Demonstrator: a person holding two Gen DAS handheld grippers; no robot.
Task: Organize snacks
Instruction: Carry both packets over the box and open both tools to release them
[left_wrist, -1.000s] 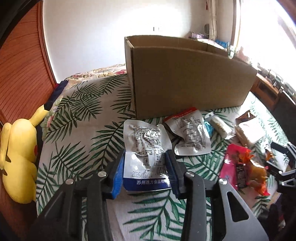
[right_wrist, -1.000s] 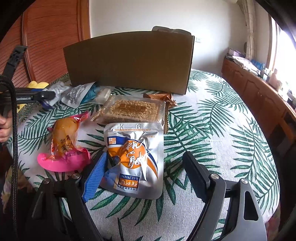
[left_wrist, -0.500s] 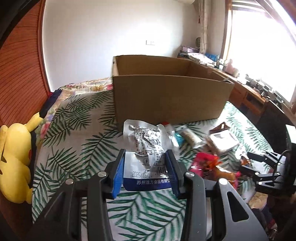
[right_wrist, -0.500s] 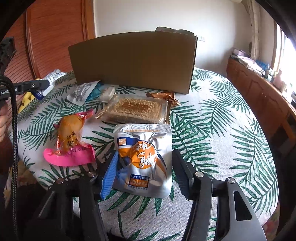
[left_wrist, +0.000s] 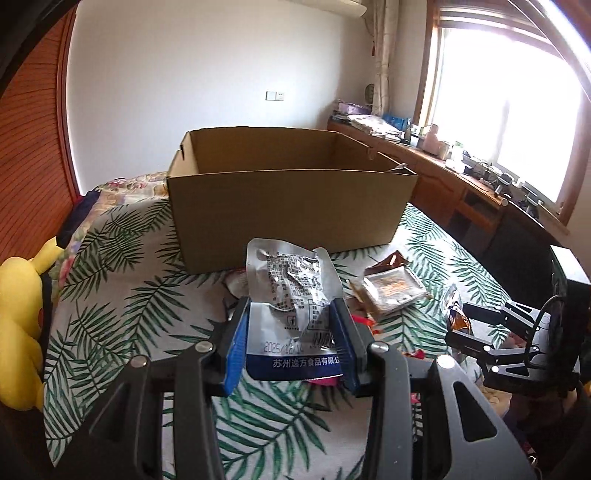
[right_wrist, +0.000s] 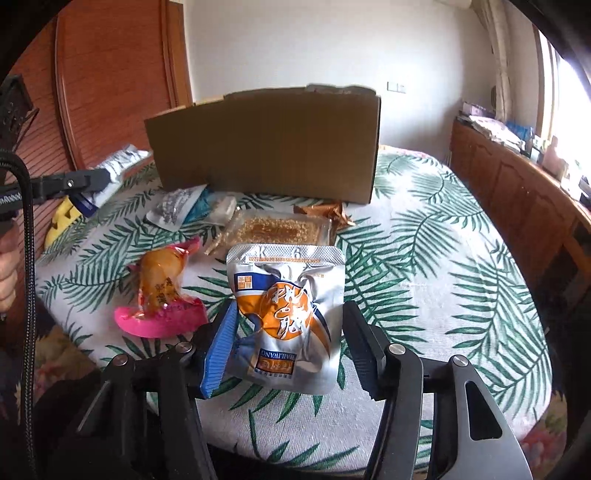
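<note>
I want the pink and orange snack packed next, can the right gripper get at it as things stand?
Probably not yet. The right gripper is shut on the silver and orange pouch, so its jaws are occupied. The pink and orange snack itself lies uncovered on the tablecloth beside it, with nothing in the way.

A plain white wall (left_wrist: 207, 74) closes the far side of the room, with a small switch plate (left_wrist: 275, 96) set in it. Reddish wooden panelling (right_wrist: 110, 85) runs along the left. On the right a wide window (left_wrist: 517, 110) lets in strong daylight, with a pale curtain (left_wrist: 382, 55) hanging at its near edge. Below the window stands a long wooden cabinet (right_wrist: 517, 192), its top crowded with small items too blurred to name. A bed covered in a palm-leaf sheet (right_wrist: 443, 258) fills the middle; a yellow plush toy (left_wrist: 18, 332) lies at its left edge.
</note>
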